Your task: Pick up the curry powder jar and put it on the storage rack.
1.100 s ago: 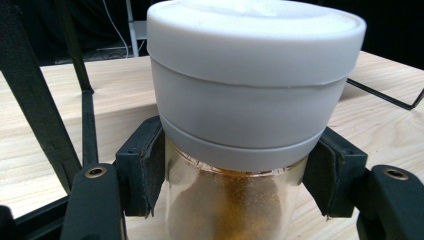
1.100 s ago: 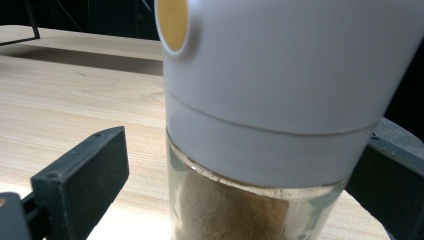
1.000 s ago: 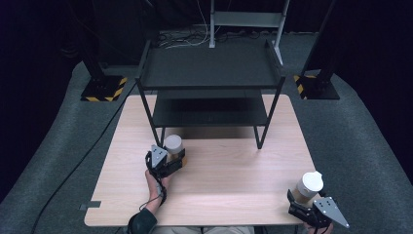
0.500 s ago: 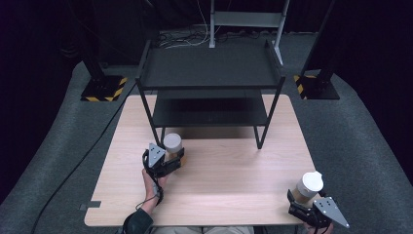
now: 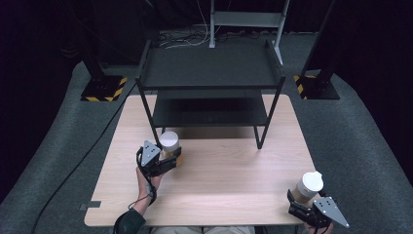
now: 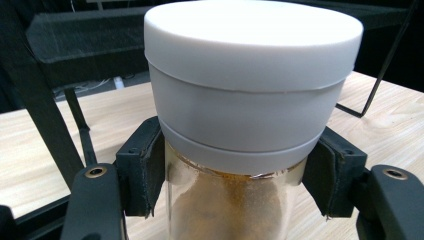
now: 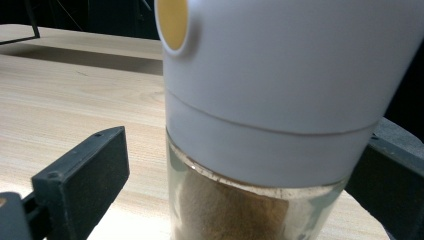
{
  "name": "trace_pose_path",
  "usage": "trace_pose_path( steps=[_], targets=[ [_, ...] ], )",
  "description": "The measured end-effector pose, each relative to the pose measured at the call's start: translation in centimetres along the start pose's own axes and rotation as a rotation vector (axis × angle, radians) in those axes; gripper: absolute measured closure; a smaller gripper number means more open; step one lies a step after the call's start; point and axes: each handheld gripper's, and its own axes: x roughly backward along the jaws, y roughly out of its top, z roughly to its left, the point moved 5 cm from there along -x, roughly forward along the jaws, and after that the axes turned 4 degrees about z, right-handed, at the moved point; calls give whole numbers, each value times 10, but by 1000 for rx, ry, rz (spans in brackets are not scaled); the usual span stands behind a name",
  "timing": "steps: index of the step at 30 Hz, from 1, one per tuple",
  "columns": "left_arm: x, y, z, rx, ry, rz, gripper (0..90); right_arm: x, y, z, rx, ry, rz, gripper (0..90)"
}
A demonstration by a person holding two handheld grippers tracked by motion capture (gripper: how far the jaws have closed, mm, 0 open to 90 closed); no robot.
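Left gripper [image 5: 163, 157] clamped on a white-lidded spice jar [image 5: 169, 145], fingers [image 6: 142, 172] pressing the glass just under the lid on both sides, jar upright with long axis vertical, brown powder filling the glass part. Sits just in front of the black two-tier shelf [image 5: 209, 87], beside its front left leg, so closer to the shelf than anything else in hand. Lower tier [image 5: 209, 116] straight ahead of the jar past the fingertips, top tier above it; both tiers bare as far as visible. Probably being carried toward the shelf; clearance under the top tier against the jar's height looks like what matters for a lower-tier drop, and the front left leg is near enough to clip. Right gripper [image 5: 304, 208] well away from the shelf, at the near right corner of the counter [image 5: 234, 165], around a second jar [image 5: 309, 187] with a taller white pour-spout cap, also upright, brown powder inside. Right fingers [image 7: 82, 175]: one stands visibly apart from the glass with a gap, the other looks close against the cap's side at the frame edge, so cannot tell whether gripped or just bracketing. Whether either jar's base touches the counter also unclear.
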Motion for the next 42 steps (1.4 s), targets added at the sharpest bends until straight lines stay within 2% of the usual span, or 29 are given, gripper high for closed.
trace_pose_path(
  steps=[9,20,31,35,42],
  targets=[
    [3,5,4,18,-22,-4,332,0,0,0,-2,1,0,0],
    [14,17,7,-8,-35,-17,333,0,0,0,0,2,0,0],
    [18,30,11,-11,-64,-28,333,0,0,0,0,2,2,0],
    [21,36,10,-35,-61,-28,333,0,0,-1,1,3,0,0],
    [25,43,12,-46,-66,-34,333,0,0,0,0,1,0,0]
  ],
)
